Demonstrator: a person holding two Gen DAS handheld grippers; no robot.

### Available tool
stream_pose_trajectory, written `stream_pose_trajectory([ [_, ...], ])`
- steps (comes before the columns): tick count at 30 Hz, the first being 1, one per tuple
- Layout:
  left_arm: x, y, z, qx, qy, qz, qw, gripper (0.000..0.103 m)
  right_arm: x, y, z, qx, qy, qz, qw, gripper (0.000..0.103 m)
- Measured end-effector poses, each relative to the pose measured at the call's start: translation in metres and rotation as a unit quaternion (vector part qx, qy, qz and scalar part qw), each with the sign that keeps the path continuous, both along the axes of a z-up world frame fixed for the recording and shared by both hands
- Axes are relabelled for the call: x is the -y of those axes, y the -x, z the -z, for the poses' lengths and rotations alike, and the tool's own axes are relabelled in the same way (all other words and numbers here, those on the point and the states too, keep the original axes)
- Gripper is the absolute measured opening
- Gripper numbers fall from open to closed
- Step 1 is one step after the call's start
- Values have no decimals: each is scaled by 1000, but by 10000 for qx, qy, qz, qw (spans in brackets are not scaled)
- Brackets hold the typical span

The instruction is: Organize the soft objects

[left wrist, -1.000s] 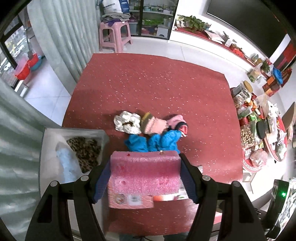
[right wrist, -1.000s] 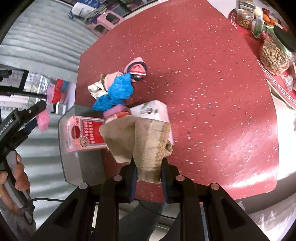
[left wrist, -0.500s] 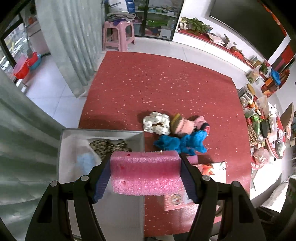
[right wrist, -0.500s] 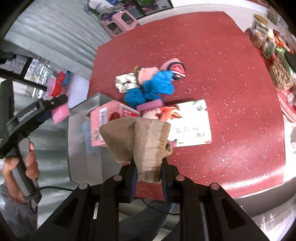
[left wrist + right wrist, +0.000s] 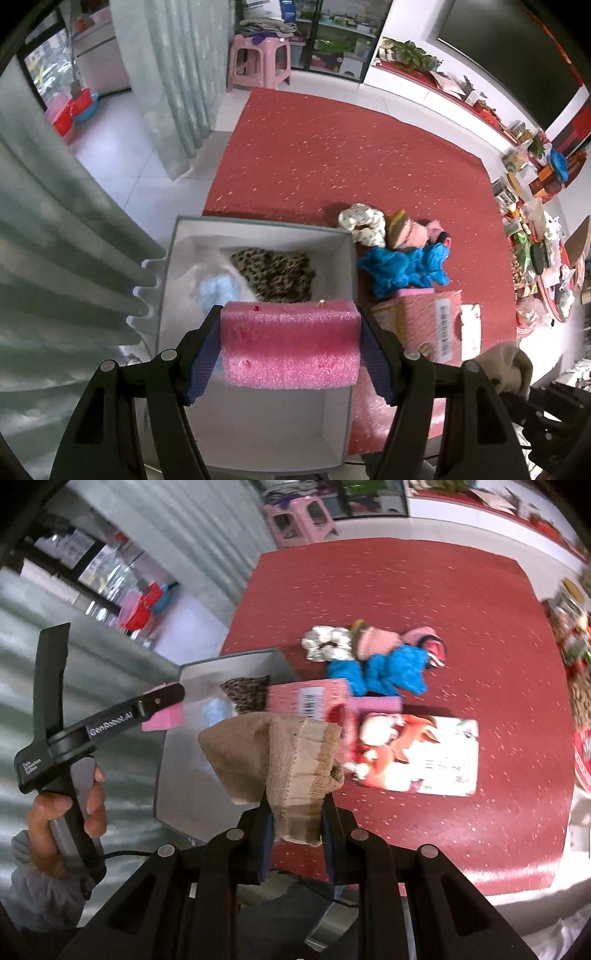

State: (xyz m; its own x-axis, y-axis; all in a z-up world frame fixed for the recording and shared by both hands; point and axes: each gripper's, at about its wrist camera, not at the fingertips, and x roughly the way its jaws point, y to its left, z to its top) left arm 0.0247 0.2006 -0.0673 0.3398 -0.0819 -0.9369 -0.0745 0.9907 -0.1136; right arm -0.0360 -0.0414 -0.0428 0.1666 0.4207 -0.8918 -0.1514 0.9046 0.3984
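pink foam block [image 5: 290, 345] porous, matt; tan sock [image 5: 284, 764] coarse knit; bin [image 5: 258, 435] smooth, probably plastic.

Surface: red speckled table [image 5: 332, 155]
On it: grey bin [image 5: 258, 229], pink carton [image 5: 424, 325], picture box [image 5: 436, 753], pile of soft clothes [image 5: 399, 251]

The left hand-held gripper [image 5: 162, 709] is black with white "GenRobot.AI" lettering, silver screws, blue finger pads [image 5: 201, 363] and a trailing black cable; the sleeve [image 5: 40, 890] is grey.
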Motion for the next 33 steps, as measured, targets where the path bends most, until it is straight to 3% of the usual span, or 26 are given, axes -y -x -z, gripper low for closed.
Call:
stream_pose_trajectory([
  [16, -49, 35, 17, -112, -268, -389, 9988, 73, -87, -10, -4, 197, 152, -1067, 9940, 23],
  [33, -66, 49, 35, -313, -284, -592, 9974, 73, -128, -25, 6, 64, 204, -1491, 9886, 23],
])
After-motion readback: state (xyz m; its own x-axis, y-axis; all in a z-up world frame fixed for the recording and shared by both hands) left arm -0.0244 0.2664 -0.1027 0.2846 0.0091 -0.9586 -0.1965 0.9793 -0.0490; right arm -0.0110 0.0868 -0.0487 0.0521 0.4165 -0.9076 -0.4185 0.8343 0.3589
